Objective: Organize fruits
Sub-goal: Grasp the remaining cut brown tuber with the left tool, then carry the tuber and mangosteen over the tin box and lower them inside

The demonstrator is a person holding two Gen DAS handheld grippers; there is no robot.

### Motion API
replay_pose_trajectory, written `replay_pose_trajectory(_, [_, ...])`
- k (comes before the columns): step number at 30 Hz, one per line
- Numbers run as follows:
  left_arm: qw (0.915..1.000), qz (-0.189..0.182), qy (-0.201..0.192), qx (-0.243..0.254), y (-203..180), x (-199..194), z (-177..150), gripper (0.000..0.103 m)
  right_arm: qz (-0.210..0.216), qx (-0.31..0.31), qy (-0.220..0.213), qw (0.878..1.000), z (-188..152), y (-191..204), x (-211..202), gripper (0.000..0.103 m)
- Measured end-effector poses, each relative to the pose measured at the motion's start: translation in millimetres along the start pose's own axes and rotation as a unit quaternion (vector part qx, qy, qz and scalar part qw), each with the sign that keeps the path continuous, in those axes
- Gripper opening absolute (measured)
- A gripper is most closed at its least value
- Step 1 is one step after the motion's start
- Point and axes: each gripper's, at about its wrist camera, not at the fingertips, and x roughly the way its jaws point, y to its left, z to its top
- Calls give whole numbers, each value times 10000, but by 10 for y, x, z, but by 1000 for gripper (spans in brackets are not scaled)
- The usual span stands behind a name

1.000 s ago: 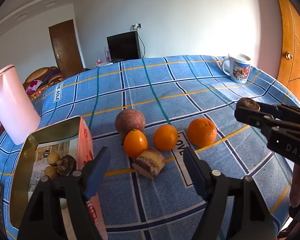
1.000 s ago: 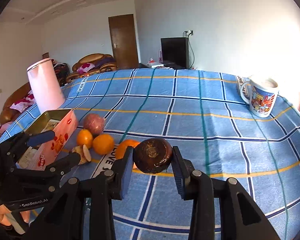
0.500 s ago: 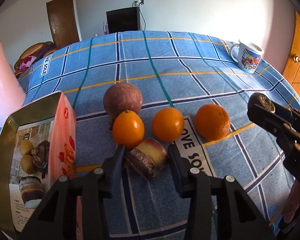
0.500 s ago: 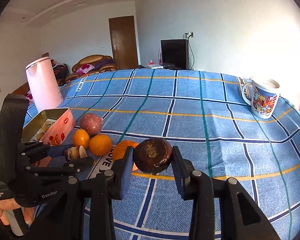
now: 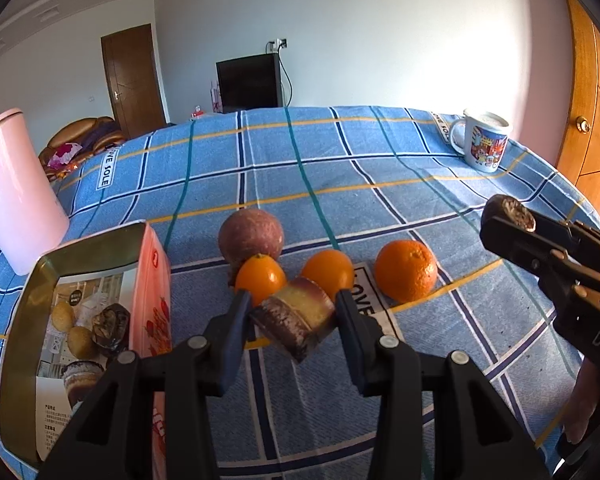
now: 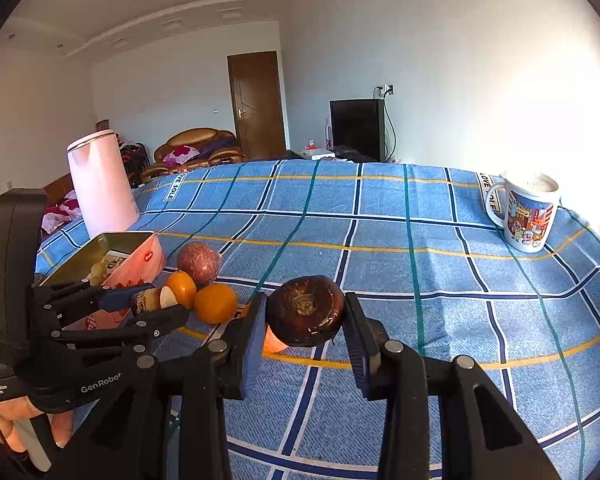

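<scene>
My left gripper (image 5: 290, 312) is shut on a cut sugarcane piece (image 5: 294, 318), purple skin with a yellow core, lifted just above the cloth. It also shows in the right wrist view (image 6: 154, 300). My right gripper (image 6: 304, 320) is shut on a dark brown round water chestnut (image 6: 305, 311), held above the table; it shows at the right of the left wrist view (image 5: 508, 210). Three oranges (image 5: 260, 278) (image 5: 327, 272) (image 5: 406, 270) and a purple passion fruit (image 5: 251, 236) lie in a row on the blue plaid cloth.
An open pink tin (image 5: 84, 312) with several small fruits inside stands at the left. A pink kettle (image 5: 14, 190) is behind it. A patterned mug (image 5: 484, 144) stands at the far right. The table's right edge is near a wooden door.
My left gripper moved in, closed on the sugarcane piece and lifted it slightly. My right gripper still holds the water chestnut in about the same place.
</scene>
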Motion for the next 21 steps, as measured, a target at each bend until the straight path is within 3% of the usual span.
replay_pose_trajectory(21, [9973,250,-686,12,-24,-244,-29,45,23,-125,-611,9980,-31,53,-227,39])
